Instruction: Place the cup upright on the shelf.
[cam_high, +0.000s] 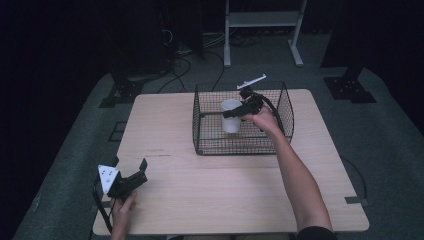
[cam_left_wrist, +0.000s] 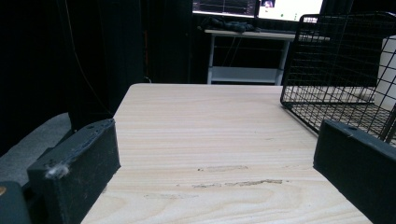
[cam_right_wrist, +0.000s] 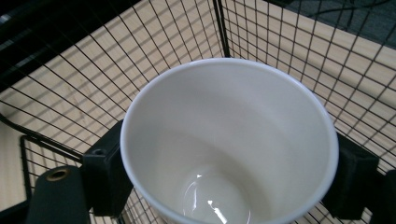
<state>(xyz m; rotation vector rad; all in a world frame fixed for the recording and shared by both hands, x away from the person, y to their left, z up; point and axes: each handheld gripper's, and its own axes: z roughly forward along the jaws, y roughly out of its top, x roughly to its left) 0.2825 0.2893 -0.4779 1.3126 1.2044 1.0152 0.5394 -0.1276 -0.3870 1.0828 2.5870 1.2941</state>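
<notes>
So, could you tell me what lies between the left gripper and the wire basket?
Bare tabletop: in the high view, nothing sits between the left gripper and the wire basket.

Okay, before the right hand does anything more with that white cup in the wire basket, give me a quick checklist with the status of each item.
1. Right gripper fingers on both sides of the white cup: ok.
2. Cup upright: ok.
3. Cup empty inside: ok.
4. Cup within the walls of the wire basket: ok.
5. Cup bottom resting on the basket floor: cannot tell.
6. Left gripper open, holding nothing, apart from the basket, near the table edge: ok.
</notes>
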